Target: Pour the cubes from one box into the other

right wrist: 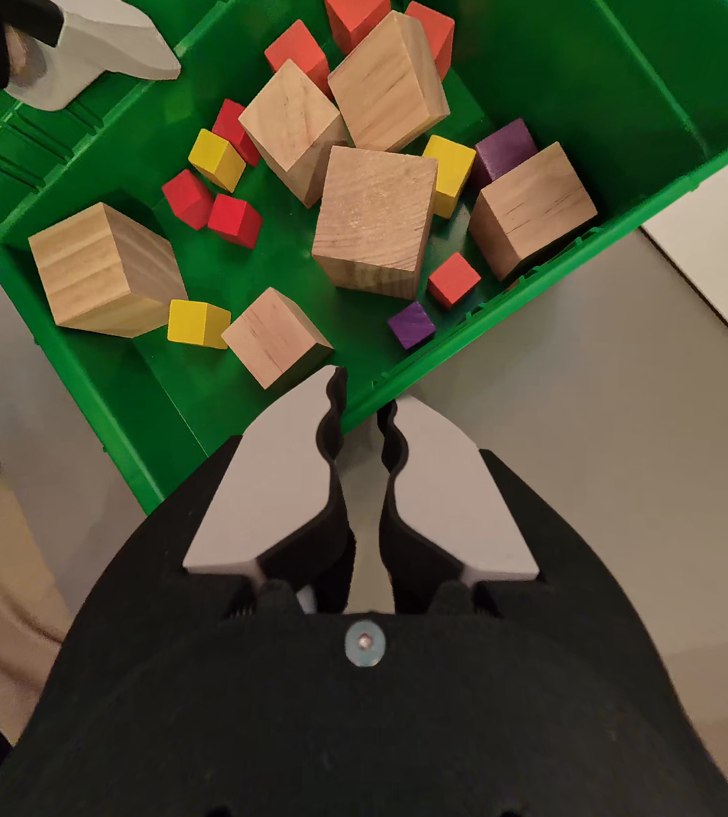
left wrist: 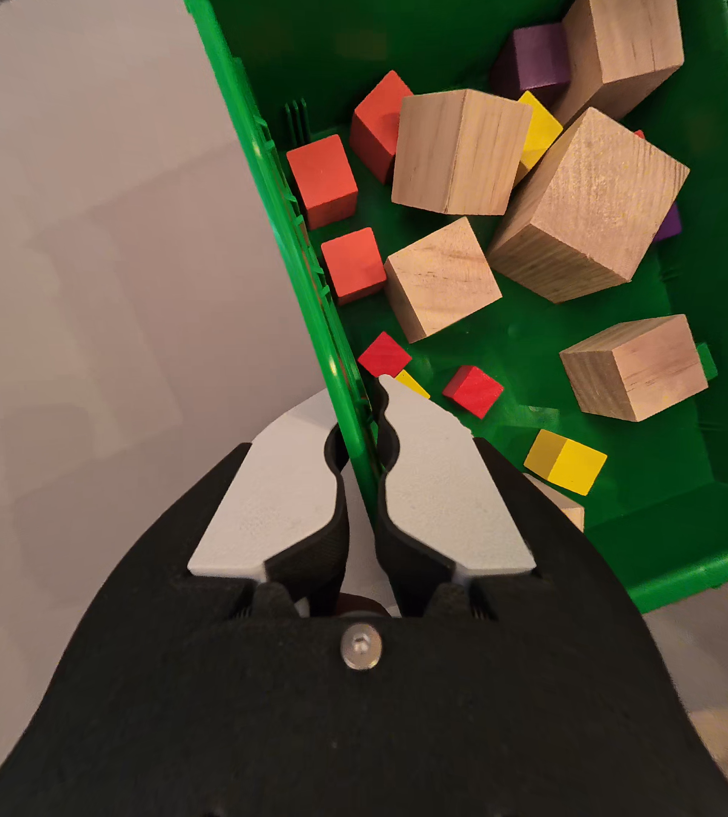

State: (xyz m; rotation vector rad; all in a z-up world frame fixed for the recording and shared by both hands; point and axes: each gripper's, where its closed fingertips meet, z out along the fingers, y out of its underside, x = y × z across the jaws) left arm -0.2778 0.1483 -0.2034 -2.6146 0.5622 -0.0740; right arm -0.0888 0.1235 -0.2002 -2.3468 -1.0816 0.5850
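The left gripper (left wrist: 364, 413) was closed on the left wall of the green box (left wrist: 685, 521), with 1 finger outside the rim and 1 inside. The right gripper (right wrist: 360, 389) was clamped on the near right rim of the same box (right wrist: 88, 424), its jaws nearly together with the rim between them. The cubes lay loose on the box floor: large plain wooden cubes (right wrist: 375, 221), small red cubes (left wrist: 322, 179), yellow cubes (right wrist: 196, 324) and purple cubes (right wrist: 411, 325). Several small cubes were partly hidden behind the wooden ones, and 1 wooden cube was cut off by the left gripper's body. The second box was out of frame. The box edges were cropped in both views. The grey table (right wrist: 574, 398) lay beneath.
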